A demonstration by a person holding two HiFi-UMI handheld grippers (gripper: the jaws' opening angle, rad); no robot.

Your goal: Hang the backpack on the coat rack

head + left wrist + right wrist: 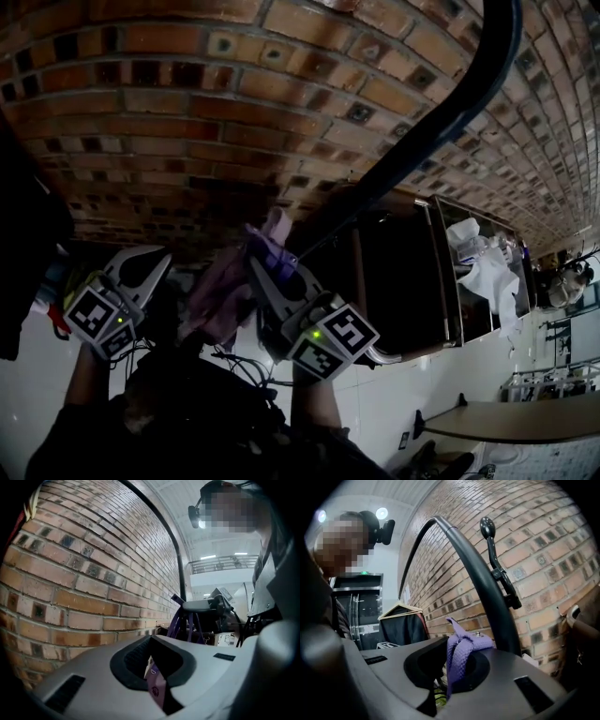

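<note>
The purple backpack (220, 292) hangs between my two grippers in front of the brick wall. My right gripper (264, 251) is shut on its purple top loop (461, 651), which bunches up out of the jaws. My left gripper (150, 267) is shut on a purple backpack strap (157, 686). The coat rack is a black curved bar (441, 122) that rises to the right of the right gripper. In the right gripper view the bar (478, 578) stands just behind the loop, and a knobbed black hook (494, 566) sticks up from it. Further straps (187, 625) show in the left gripper view.
A brick wall (187, 112) fills the background. A dark open cabinet (403, 281) with white cloths (483, 267) stands to the right, with a pale table (511, 417) below it. A dark garment on a wooden hanger (401, 620) hangs along the wall.
</note>
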